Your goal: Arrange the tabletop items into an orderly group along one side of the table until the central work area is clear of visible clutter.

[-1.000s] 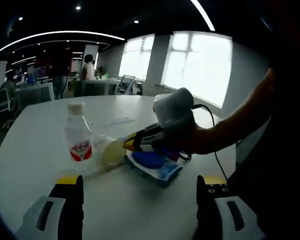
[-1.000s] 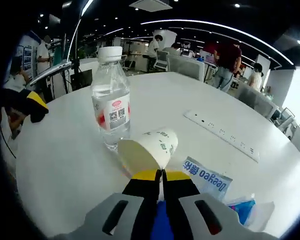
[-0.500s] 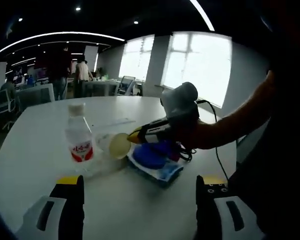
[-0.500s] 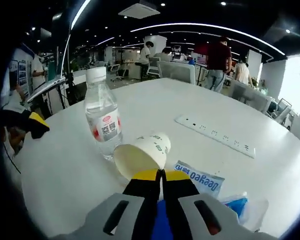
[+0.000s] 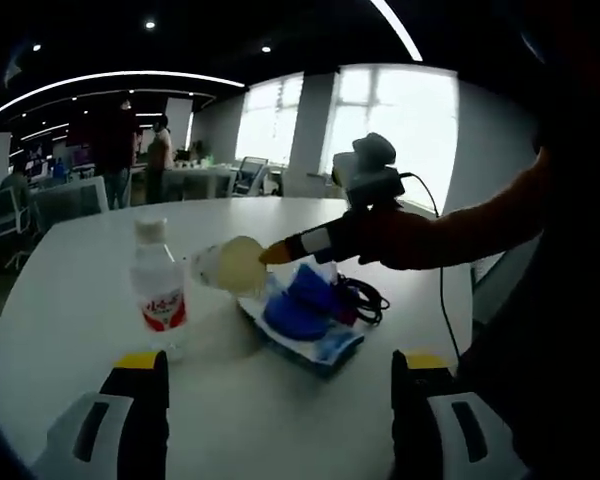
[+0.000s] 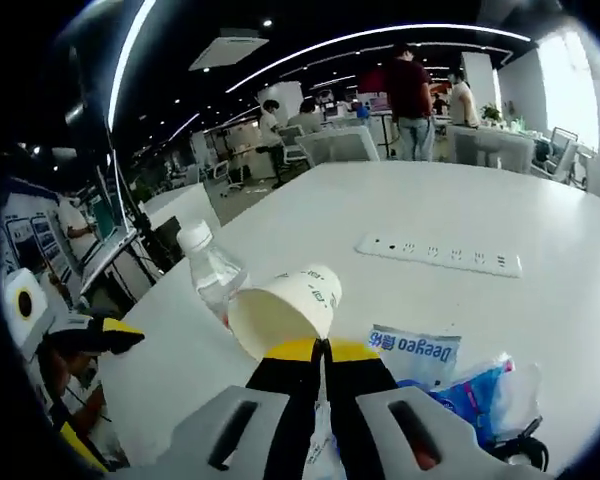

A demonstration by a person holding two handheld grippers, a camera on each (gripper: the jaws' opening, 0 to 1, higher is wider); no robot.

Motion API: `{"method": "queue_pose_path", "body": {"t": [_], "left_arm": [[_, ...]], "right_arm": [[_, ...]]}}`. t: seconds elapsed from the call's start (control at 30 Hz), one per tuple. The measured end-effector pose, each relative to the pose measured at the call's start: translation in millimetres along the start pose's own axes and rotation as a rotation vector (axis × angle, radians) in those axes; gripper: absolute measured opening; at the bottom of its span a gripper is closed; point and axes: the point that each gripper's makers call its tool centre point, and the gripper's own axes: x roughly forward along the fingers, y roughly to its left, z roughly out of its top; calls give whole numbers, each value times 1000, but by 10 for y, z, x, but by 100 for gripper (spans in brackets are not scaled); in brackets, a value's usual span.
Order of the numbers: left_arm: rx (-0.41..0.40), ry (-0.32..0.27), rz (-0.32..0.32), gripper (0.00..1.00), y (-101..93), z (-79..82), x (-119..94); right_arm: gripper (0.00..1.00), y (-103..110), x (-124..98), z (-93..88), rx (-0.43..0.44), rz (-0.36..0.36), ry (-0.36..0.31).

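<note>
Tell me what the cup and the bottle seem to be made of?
The cup, held by the right gripper, looks like paper: matte cream wall, thin rim, small print. The bottle looks like clear plastic: you can see through it, and it has a white screw cap and a red label.

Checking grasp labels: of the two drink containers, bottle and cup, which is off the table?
The paper cup, pinched at its rim by the shut right gripper and held sideways. The bottle stands on the table.

We see a paper cup (image 6: 285, 311) held aloft on its side, a capped water bottle (image 5: 158, 288) upright, and blue packets (image 5: 305, 312) lying beside it.
</note>
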Motion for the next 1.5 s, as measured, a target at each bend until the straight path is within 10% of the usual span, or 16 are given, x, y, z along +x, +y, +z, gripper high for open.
{"method": "queue_pose_path", "body": {"t": [0.93,1.5], "left_arm": [[46,-7,27,88,-165,-77,-190],[39,15,39,87,-298,-194,-263]], "right_arm": [[0,66,-73,-384,451,34,355],[0,139,111,-454,613,22,432]]}}
